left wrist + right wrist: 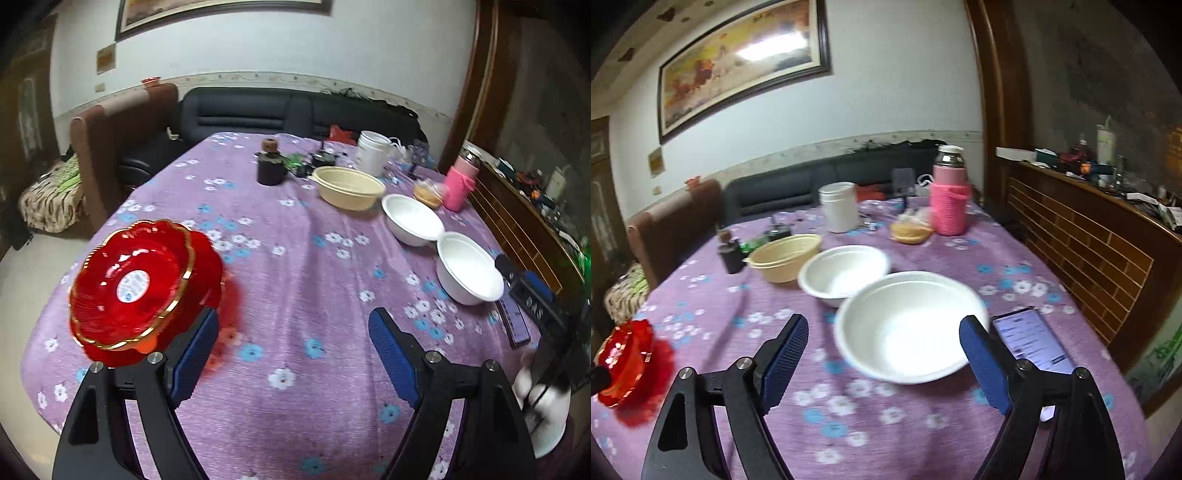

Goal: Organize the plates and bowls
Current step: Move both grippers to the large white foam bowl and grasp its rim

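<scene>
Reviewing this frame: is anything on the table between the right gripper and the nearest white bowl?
Nothing visible. The right gripper is open, and the nearest white bowl sits just ahead of its fingertips with only bare tablecloth between. The phone lies beside the bowl, behind the right-hand finger, off that path.

On the table [258, 236], a stack of plates [140, 284] sits at nine o'clock. Three bowls run in a row from one to three o'clock: far bowl [349, 186], middle bowl [412, 219], near bowl [469, 271]. A phone [1032, 339] lies just right of the near bowl.
</scene>
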Demonstrator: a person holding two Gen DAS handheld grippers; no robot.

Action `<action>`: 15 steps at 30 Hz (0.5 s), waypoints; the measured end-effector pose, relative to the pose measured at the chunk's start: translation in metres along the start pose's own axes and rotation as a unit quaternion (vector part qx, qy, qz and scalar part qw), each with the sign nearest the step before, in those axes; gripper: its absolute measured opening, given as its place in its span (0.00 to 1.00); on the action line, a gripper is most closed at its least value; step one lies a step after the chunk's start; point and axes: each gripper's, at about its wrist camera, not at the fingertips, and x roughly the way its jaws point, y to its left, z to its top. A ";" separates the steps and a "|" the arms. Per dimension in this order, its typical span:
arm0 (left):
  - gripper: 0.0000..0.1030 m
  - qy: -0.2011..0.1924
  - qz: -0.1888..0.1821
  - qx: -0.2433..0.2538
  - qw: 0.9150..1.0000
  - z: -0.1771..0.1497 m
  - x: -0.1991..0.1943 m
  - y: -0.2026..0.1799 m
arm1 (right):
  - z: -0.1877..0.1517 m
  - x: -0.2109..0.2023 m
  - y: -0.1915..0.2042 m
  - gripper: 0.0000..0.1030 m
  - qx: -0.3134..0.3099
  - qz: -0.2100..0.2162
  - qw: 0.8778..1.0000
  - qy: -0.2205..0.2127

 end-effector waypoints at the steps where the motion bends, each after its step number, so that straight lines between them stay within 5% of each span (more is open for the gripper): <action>1: 0.80 0.001 0.000 0.003 1.000 -0.001 0.001 -0.002 | 0.001 0.003 -0.004 0.83 0.002 -0.002 1.000 0.003; 10: 0.80 0.010 0.012 -0.001 1.000 0.000 0.006 0.002 | 0.042 0.084 -0.044 0.78 -0.016 -0.079 0.995 0.063; 15: 0.80 0.023 -0.002 -0.002 1.000 -0.001 0.014 -0.002 | 0.057 0.125 -0.065 0.74 -0.018 -0.070 0.991 0.116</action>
